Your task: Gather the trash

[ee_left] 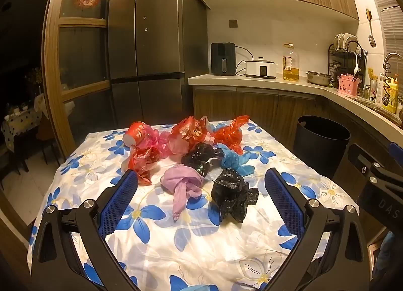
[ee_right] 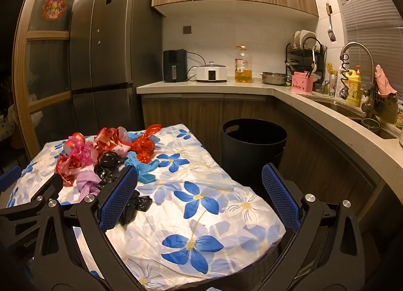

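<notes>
Both sets of tongs are spread wide with nothing in them. Left tongs (ee_left: 201, 182) hover over the flowery cloth (ee_left: 156, 245) on the counter, and right in front sit a crumpled black bag (ee_left: 233, 194) and a lilac bag (ee_left: 185, 184), not touching either finger. Farther back there's another black bag (ee_left: 200, 157), a blue one (ee_left: 235, 161) and a bunch of red bags (ee_left: 189, 132). Right tongs (ee_right: 200, 180) are aimed past the cloth's right edge at the black bin (ee_right: 253, 144) on the floor, trash pile off to their left.
</notes>
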A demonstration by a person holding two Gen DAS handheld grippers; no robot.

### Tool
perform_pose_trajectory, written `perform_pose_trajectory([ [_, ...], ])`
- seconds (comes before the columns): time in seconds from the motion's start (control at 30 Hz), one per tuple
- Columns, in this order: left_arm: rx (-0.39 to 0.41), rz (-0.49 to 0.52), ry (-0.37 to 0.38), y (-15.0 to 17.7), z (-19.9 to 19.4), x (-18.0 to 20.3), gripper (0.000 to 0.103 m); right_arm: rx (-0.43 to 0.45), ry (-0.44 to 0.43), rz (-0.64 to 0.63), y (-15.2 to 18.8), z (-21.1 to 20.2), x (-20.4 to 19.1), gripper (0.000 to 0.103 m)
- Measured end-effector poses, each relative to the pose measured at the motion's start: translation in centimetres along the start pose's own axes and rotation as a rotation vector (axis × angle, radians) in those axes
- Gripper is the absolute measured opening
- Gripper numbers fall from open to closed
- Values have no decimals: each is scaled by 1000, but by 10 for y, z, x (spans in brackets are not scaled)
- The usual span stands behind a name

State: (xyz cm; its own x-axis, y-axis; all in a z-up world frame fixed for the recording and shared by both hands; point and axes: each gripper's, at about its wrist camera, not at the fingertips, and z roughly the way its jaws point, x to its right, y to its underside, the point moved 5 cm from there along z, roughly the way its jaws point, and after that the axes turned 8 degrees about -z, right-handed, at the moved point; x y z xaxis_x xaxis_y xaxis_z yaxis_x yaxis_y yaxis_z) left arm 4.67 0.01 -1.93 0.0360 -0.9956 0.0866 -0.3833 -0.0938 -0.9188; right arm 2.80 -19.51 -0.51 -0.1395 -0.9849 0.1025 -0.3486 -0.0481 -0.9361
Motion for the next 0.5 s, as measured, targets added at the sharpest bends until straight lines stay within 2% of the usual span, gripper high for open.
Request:
perform_pose_trajectory([
  [0.5,-3,-3,-1,4,-1,4,97,-3,1,-2,1,0,-1,98],
])
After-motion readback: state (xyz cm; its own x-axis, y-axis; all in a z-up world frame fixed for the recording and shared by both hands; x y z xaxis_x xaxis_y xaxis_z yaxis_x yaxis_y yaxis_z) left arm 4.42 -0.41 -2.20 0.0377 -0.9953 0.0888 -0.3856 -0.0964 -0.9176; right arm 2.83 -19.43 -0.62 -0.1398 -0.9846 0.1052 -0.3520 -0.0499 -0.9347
